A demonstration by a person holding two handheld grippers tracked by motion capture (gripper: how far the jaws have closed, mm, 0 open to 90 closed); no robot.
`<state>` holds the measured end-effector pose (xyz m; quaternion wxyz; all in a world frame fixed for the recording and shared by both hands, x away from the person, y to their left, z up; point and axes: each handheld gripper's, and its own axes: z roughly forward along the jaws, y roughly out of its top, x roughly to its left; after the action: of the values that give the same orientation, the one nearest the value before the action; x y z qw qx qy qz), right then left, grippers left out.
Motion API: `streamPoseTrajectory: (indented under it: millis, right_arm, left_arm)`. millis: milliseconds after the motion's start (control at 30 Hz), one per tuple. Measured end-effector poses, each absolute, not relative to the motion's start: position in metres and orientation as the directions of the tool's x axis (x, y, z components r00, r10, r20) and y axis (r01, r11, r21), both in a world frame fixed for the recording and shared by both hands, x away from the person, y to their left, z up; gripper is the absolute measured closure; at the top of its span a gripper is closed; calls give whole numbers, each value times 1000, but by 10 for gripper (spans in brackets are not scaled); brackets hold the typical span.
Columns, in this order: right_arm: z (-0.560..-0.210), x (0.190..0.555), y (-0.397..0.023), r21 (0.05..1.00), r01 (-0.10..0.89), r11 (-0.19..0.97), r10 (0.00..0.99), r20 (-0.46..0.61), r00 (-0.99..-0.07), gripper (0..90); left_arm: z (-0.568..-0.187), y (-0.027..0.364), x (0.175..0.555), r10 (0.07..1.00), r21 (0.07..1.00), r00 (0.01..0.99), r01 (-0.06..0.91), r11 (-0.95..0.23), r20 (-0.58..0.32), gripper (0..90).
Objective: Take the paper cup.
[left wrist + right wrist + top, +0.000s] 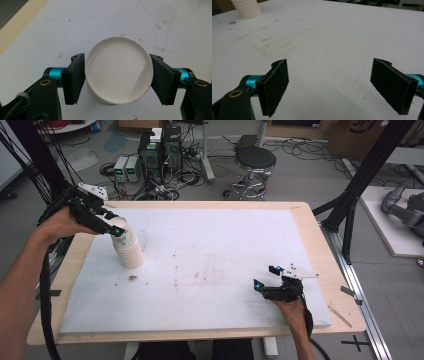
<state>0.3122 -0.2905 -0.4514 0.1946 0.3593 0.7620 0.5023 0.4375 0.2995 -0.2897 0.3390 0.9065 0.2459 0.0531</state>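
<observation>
Left hand-held gripper [117, 80] upper left of high view, jaws astride top of cup stack [127, 245], touching or nearly. Risk: squeeze crushes rim, or lift drags several cups, tips stack. Right hand-held gripper [267, 277] wide open, empty, lower right on surface [215, 245].

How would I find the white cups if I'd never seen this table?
Find the big white mat covering the wooden table. At its far left corner stands a ribbed stack of white cups, upside down, with the left claw around its top.
</observation>
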Motion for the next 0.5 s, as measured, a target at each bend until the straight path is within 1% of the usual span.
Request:
streamPoseTrajectory:
  millis: [233, 500]
  right_arm:
    - [-451, 312, -291, 905, 352, 237, 743, 64, -667, 150]
    - [-451, 312, -290, 904, 358, 235, 743, 70, -665, 151]
  left_arm:
    - [-278, 304, 435, 488, 659, 870, 407, -632, -69, 350]
    - [-244, 305, 431, 504, 694, 862, 396, -601, -55, 356]
